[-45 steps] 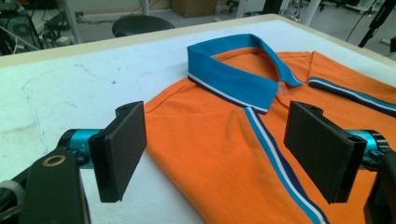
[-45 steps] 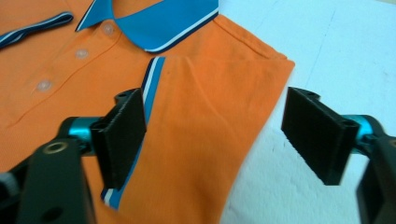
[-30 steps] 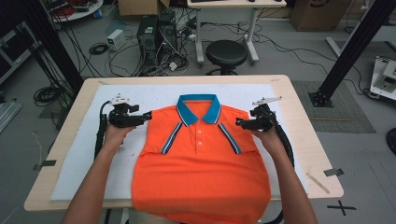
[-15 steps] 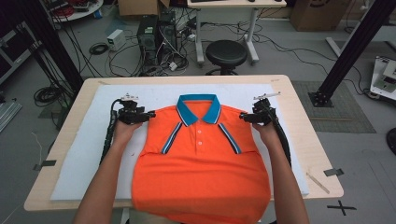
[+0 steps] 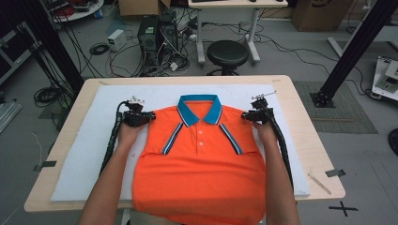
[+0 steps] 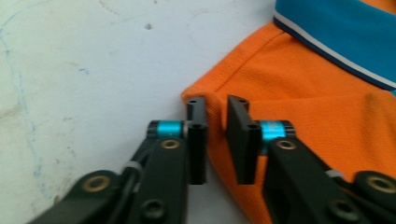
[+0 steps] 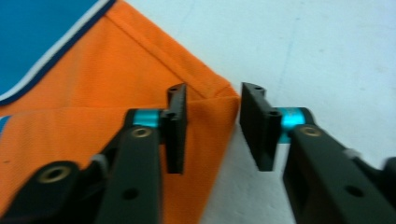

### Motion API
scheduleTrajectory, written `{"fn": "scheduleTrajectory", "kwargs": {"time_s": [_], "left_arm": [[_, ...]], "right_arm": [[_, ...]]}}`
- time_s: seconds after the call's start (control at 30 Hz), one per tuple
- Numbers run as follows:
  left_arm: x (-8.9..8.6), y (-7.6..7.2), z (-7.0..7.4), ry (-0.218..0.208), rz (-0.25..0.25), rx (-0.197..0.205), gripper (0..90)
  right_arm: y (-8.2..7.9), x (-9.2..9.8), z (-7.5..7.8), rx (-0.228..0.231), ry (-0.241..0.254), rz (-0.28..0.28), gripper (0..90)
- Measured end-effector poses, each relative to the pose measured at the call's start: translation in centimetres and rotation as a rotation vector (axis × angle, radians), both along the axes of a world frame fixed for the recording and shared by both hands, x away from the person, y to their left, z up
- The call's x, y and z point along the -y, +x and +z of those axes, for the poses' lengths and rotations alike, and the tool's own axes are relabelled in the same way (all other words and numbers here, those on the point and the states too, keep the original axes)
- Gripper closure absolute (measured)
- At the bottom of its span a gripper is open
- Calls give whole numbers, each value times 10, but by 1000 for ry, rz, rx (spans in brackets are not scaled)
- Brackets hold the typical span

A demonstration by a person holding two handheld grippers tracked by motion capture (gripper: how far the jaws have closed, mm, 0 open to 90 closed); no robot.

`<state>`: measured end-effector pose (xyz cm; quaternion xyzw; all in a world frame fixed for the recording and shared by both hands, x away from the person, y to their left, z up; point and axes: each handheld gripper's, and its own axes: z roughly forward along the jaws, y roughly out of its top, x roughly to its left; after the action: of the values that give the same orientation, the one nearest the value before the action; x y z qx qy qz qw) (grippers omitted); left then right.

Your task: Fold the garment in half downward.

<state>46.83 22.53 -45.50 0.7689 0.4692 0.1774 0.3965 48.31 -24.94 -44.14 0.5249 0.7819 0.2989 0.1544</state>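
Observation:
An orange polo shirt (image 5: 202,164) with a blue collar (image 5: 199,108) lies flat, front up, on a white mat (image 5: 94,140). My left gripper (image 5: 151,116) rests at the shirt's left shoulder corner. In the left gripper view its jaws (image 6: 217,105) have just been closing and now pinch a narrow fold of orange fabric (image 6: 303,102). My right gripper (image 5: 245,116) is at the right shoulder corner. Its jaws (image 7: 212,93) have also just been closing but still stand apart, with the corner of the shirt (image 7: 93,93) between them.
The mat covers most of a wooden table (image 5: 309,140), and the shirt's hem hangs over the near edge. Tape marks (image 5: 334,172) sit near the right edge. Behind the table are a black stool (image 5: 227,54), computer towers (image 5: 157,33) and floor cables.
Both grippers have edged in onto the shirt's shoulder corners and sunk toward the mat. The jaws of both stand narrower than before.

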Motion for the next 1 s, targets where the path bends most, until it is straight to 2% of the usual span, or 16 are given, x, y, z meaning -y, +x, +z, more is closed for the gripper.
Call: {"fn": "scheduleTrajectory", "kwargs": {"time_s": [0.07,0.13,0.17,0.23,0.27,0.33,0.37,0.4,0.43,0.47,0.5,0.57,0.7,0.8,0.83,1.0], "left_arm": [[0,0,0,1,3,-1,852],[-1,0,0,-15,22,-15,872],[-1,0,0,-20,28,-18,876],[0,0,0,-26,40,-18,880],[0,0,1,-41,54,-9,881],[-3,-1,3,-98,91,16,882],[-4,-1,4,-116,107,29,883],[-5,-2,7,-130,120,42,883],[-6,-2,9,-141,124,56,883],[-7,-2,13,-153,126,72,883],[-7,-2,15,-164,130,91,883],[-9,-3,20,-192,130,111,883],[-12,-5,26,-226,130,125,883],[-12,-9,34,-234,110,140,882],[-12,-11,37,-240,104,145,882],[-15,-26,49,-261,74,165,882]], "right_arm": [[0,0,0,-2,7,0,724],[0,-1,-1,-8,28,13,824],[-1,-2,0,-7,25,9,872],[-3,-5,0,9,0,4,884],[-3,-5,0,10,-7,7,886],[-3,-6,1,17,-17,7,889],[-4,-7,3,43,-26,-1,890],[-4,-7,3,43,-26,-1,890],[-4,-7,6,66,-22,-11,891],[-6,-6,11,114,-8,-29,892],[-6,-6,11,114,-8,-29,892],[-8,-3,19,172,-9,-45,891],[-11,-1,24,198,24,-51,891],[-15,0,30,215,44,-40,891],[-20,2,35,228,63,-27,891],[-33,7,44,249,88,-2,891]]}}
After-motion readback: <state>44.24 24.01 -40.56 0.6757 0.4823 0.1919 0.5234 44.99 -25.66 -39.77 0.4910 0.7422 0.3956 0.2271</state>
